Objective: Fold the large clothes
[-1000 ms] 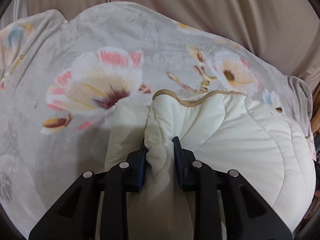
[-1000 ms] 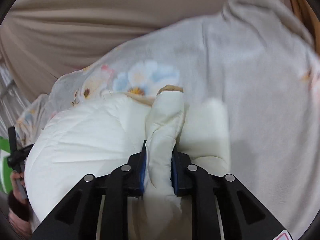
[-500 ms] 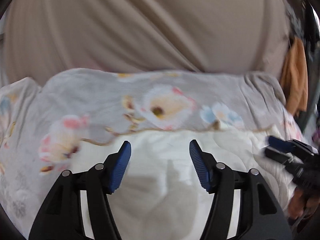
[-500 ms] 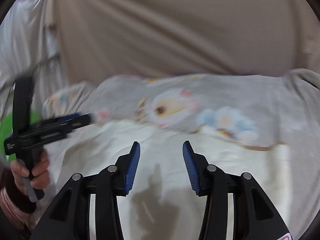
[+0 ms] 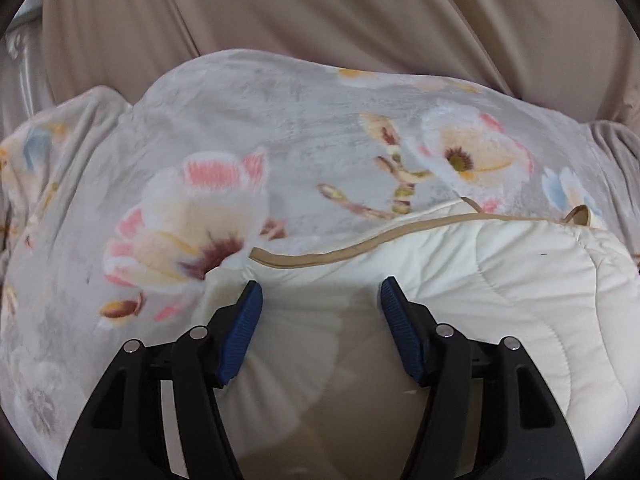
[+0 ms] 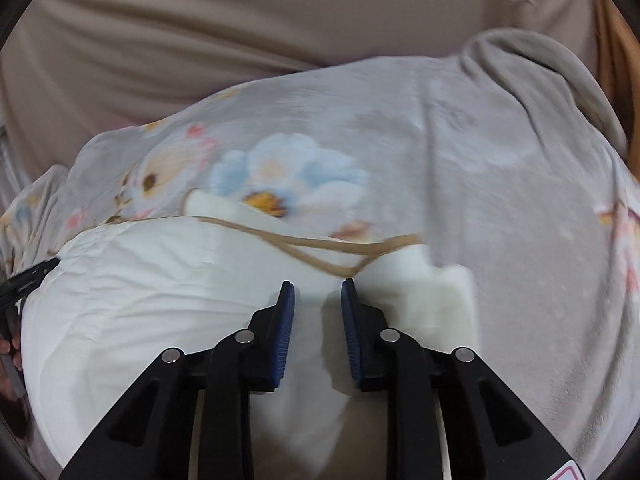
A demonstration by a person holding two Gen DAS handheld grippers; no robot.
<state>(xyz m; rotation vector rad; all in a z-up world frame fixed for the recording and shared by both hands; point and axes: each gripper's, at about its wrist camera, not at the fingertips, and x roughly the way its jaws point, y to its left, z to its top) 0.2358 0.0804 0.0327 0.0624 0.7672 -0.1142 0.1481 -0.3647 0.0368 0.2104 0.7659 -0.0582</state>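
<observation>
A cream quilted garment (image 5: 460, 280) with tan edge trim lies folded on a grey floral blanket (image 5: 248, 128). My left gripper (image 5: 321, 294) is open and empty, hovering just above the garment near its far left trimmed edge. In the right wrist view the same garment (image 6: 160, 280) fills the lower left, with its tan trim running across. My right gripper (image 6: 318, 292) is open and empty, its jaws narrowly apart just above the garment near the far right corner.
The floral blanket (image 6: 500, 160) covers the whole surface and bunches at the back right. A beige curtain (image 5: 320, 12) hangs behind. The left gripper's tip (image 6: 28, 280) shows at the right view's left edge.
Both grippers let go of the pinched garment folds and opened. The garment now lies flat on the blanket. Both grippers then dropped back close over it.
</observation>
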